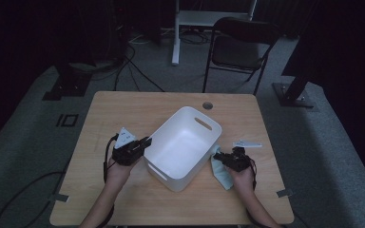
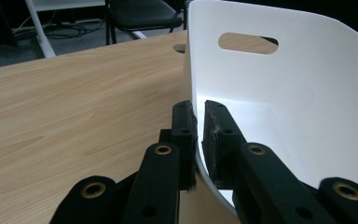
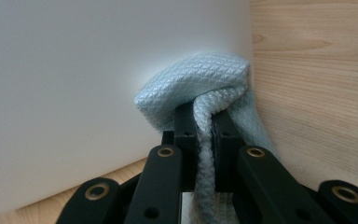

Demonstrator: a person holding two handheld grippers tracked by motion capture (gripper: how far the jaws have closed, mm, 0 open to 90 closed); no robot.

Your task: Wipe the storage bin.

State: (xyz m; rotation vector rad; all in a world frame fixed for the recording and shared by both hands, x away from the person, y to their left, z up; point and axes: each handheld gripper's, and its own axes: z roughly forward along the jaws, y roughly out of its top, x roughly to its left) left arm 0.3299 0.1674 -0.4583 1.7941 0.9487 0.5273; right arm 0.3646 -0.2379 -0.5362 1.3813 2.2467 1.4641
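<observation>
White bin (image 1: 183,145) sits mid-bench (image 1: 123,107), turned at an angle, with a slot handle showing on its far end wall. Left tool (image 1: 142,142) is at the bin's 9 o'clock side, jaws pinching the rim wall, one jaw inside and one outside. Right tool (image 1: 220,158) is at roughly 4 o'clock of the bin, clamped on a fold of light blue waffle cloth (image 3: 200,84) that's bunched up against the bin's outer wall, the rest lying on the bench.

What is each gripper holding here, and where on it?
Left gripper clamps the white bin's side wall at the rim; right gripper pinches a fold of the pale blue cloth.
</observation>
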